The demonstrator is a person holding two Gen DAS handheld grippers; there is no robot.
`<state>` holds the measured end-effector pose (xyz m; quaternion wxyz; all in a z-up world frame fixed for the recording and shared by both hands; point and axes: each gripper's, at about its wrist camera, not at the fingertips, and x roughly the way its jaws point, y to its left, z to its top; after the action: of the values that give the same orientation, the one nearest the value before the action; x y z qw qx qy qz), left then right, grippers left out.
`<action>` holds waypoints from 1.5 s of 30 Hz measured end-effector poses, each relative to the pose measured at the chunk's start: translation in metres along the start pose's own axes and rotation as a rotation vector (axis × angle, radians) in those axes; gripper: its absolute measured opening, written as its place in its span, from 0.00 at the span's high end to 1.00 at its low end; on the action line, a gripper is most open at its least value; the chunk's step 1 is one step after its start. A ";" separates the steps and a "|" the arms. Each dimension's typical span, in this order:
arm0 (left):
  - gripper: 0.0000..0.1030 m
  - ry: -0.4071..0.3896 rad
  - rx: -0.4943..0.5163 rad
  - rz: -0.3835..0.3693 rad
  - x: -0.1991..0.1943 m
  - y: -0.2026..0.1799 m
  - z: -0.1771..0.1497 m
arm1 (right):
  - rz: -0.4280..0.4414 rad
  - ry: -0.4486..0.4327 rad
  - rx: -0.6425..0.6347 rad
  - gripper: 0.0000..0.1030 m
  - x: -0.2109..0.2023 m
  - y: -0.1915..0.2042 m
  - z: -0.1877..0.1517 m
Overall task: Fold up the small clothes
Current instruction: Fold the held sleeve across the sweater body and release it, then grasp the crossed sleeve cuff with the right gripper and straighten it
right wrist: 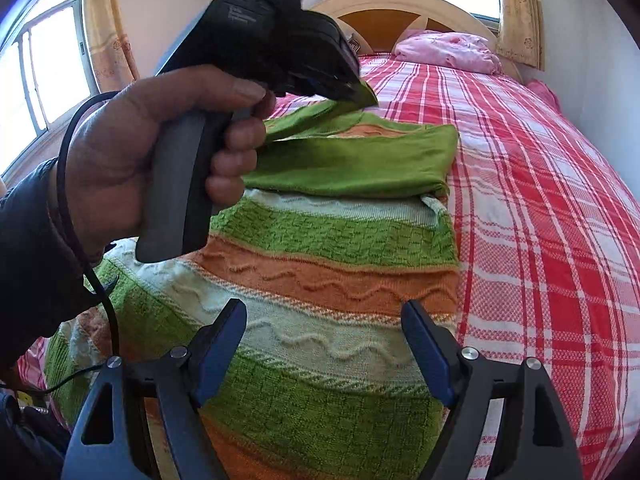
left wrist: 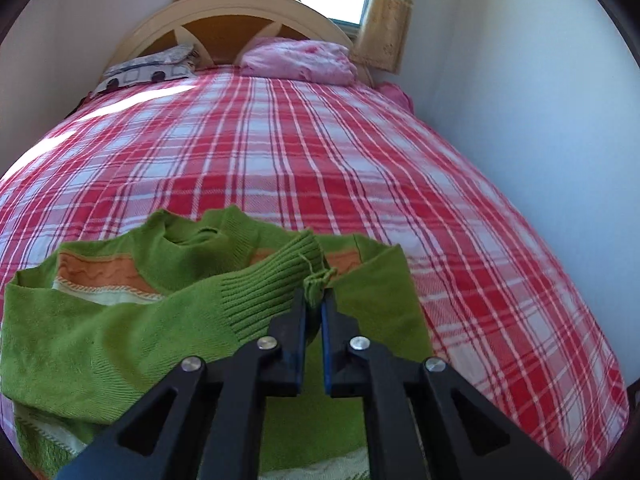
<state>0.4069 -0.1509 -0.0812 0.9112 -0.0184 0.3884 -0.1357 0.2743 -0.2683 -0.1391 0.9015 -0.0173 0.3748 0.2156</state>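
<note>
A small green knit sweater (right wrist: 320, 276) with orange and cream stripes lies on the bed. One green sleeve (right wrist: 380, 160) is folded across its chest. My left gripper (left wrist: 314, 298) is shut on the ribbed cuff (left wrist: 276, 276) of the other sleeve and holds it above the sweater body (left wrist: 80, 340). The left gripper also shows in the right wrist view (right wrist: 360, 94), held in a hand, with the sleeve hanging from it. My right gripper (right wrist: 324, 320) is open and empty, just above the sweater's lower striped part.
The bed has a red and white plaid cover (left wrist: 320, 152). A pink pillow (left wrist: 298, 58) and a patterned pillow (left wrist: 152, 66) lie by the headboard (left wrist: 224, 12). A white wall (left wrist: 520, 100) runs along the bed's right side. A window (right wrist: 48, 60) is at left.
</note>
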 end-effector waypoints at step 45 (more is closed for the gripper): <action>0.00 0.028 -0.184 0.411 -0.068 0.257 -0.114 | -0.104 -0.034 0.118 0.91 0.064 -0.035 0.136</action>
<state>0.3407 0.1226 -0.1489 0.9088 -0.0202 0.4073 0.0886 0.4195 -0.2499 -0.0893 0.9172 0.0201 0.3702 0.1460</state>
